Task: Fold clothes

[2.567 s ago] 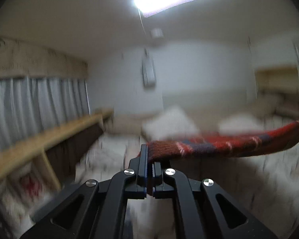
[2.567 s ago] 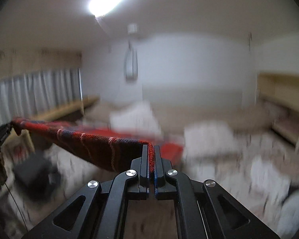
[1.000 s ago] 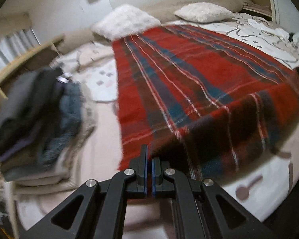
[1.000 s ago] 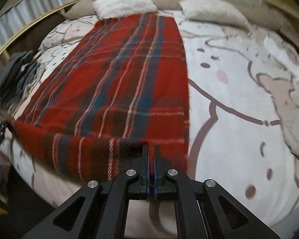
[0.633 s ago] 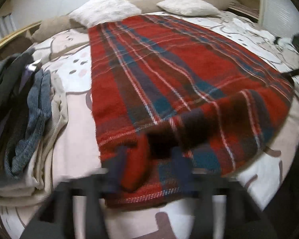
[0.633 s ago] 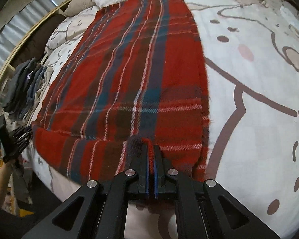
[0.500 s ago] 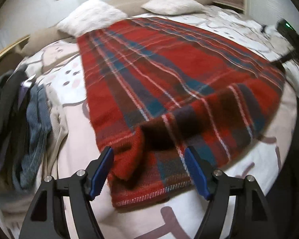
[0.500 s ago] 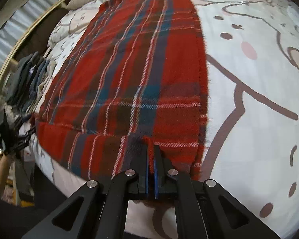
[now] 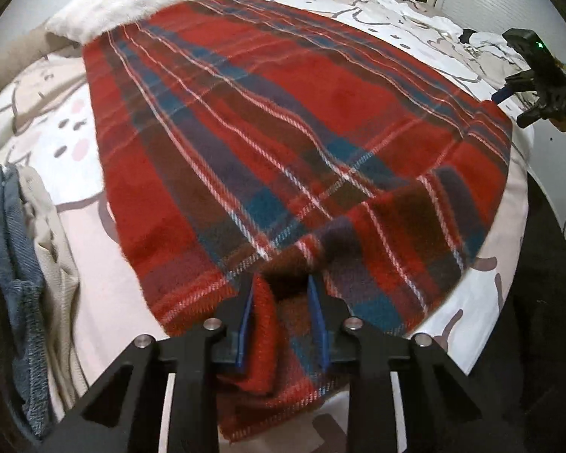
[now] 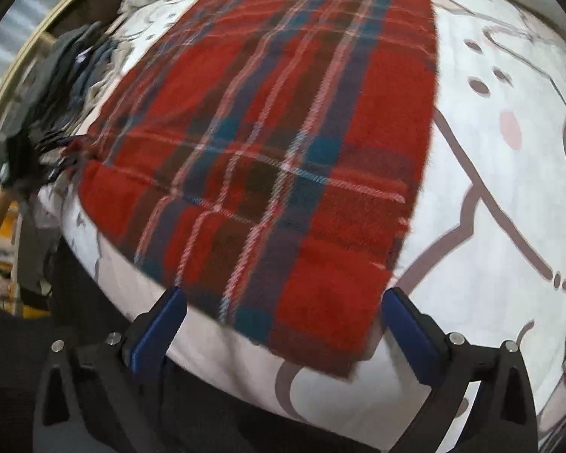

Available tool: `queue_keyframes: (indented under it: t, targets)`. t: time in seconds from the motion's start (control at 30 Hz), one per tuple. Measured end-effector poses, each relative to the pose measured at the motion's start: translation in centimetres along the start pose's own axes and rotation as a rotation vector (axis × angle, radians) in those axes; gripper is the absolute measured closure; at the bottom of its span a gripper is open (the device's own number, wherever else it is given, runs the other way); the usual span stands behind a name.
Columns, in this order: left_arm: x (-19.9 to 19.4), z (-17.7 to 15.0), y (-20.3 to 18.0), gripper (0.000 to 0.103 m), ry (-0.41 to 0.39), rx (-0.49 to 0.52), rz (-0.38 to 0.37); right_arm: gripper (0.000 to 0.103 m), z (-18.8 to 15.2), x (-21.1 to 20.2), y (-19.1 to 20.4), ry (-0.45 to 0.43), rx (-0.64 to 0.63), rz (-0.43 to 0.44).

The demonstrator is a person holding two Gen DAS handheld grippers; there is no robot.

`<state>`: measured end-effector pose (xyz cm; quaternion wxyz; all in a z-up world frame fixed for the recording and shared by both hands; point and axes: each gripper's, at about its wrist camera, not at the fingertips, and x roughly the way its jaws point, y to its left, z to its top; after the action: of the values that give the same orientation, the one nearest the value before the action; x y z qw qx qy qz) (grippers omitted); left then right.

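Now that both corners have been let go, the plaid blanket [image 9: 283,120] lies spread lengthwise on the bed [image 10: 490,226], ready for its first fold. Right gripper [image 10: 283,324]: jaws wide, released. Left gripper [image 9: 281,319]: jaws parted around a bunched corner, not clamping. No brands, labels or writing legible.

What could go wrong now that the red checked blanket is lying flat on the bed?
Two risks seem likely. The near end of the plaid blanket hangs over the bed edge, so it may slide off. A bunched fold sits between the fingers of the left gripper, whose jaws are only partly apart, so pulling away could drag and crease it. The right gripper stands wide open, clear of the cloth.
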<state>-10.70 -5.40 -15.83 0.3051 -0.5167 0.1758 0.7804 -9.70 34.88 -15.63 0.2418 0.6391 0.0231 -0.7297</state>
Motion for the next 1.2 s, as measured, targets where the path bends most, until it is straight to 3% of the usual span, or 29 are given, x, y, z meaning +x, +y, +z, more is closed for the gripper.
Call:
queue_keyframes:
  t: [0.07, 0.2, 0.27, 0.37, 0.47, 0.53, 0.63, 0.7, 0.87, 1.0, 1.2]
  targets:
    - [-0.1, -0.1, 0.0, 0.087, 0.006, -0.007, -0.018, 0.0, 0.2, 0.2, 0.5, 0.009, -0.034, -0.003]
    - [-0.8, -0.7, -0.2, 0.089, 0.016, -0.007, -0.034, 0.0, 1.2, 1.0, 0.5, 0.021, -0.065, 0.006]
    - [-1.3, -1.1, -0.4, 0.095, 0.02, -0.004, -0.033, 0.001, 2.1, 1.6, 0.9, 0.058, -0.111, -0.016]
    - [-2.5, -1.5, 0.1, 0.097, -0.001, -0.03, -0.039, 0.01, 3.1, 2.8, 2.0, 0.131, -0.216, -0.066]
    - [-4.1, -2.0, 0.1, 0.098, -0.031, -0.058, -0.042, 0.012, 4.0, 3.7, 3.4, 0.17, -0.316, -0.124]
    - [-5.3, -2.6, -0.5, 0.098, -0.046, -0.062, -0.049, 0.012, 4.5, 3.6, 4.5, 0.119, -0.361, -0.158]
    - [-7.0, -3.7, -1.7, 0.098, -0.06, -0.062, -0.061, 0.012, 4.7, 2.9, 5.7, -0.026, -0.396, -0.187]
    - [-7.6, -4.6, -2.8, 0.098, -0.05, -0.049, -0.062, 0.012, 4.4, 2.8, 6.4, -0.062, -0.408, -0.183]
    - [-7.6, -8.0, -5.2, 0.098, 0.005, -0.028, -0.036, 0.012, 3.3, 3.6, 7.4, 0.089, -0.464, -0.193]
    - [-6.5, -10.2, -5.6, 0.098, 0.022, -0.046, 0.001, 0.012, 2.6, 4.7, 9.5, 0.209, -0.579, -0.209]
    - [-5.1, -11.5, -6.3, 0.098, 0.007, -0.043, 0.03, 0.012, 4.8, 6.3, 12.8, 0.328, -0.733, -0.162]
